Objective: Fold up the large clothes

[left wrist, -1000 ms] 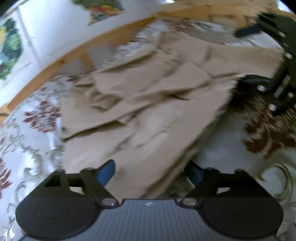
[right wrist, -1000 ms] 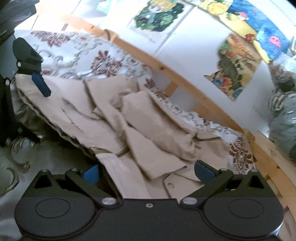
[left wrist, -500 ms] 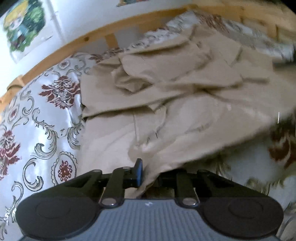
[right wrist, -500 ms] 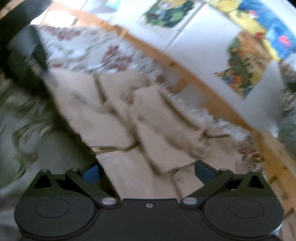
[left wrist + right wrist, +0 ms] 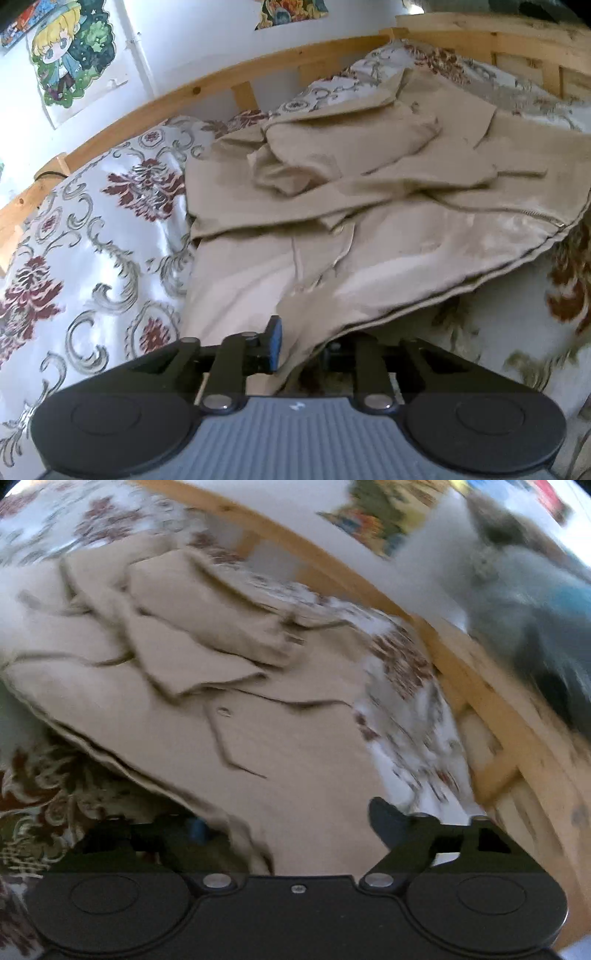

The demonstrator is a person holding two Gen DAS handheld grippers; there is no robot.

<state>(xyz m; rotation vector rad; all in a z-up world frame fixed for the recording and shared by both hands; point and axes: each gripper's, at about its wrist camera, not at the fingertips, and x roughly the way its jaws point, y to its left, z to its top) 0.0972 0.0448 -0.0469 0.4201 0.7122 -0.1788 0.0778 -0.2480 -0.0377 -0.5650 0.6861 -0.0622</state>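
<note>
Where a second ago both grippers stood wide over the coat (image 5: 369,206), the left gripper (image 5: 295,347) has since pinched its near hem, lately easing slightly. The right gripper (image 5: 291,827), angled down, has been closing, hem between its jaws, not yet clamped. Coat lies rumpled on the bedspread (image 5: 92,229).

A bed spread with a white floral-patterned cover (image 5: 92,229) stretches ahead of the left gripper, bounded by a pale wooden bed rail (image 5: 229,79). Beyond it, a white wall (image 5: 177,48) carries a cartoon poster (image 5: 70,55); daylight glints off the cover.
</note>
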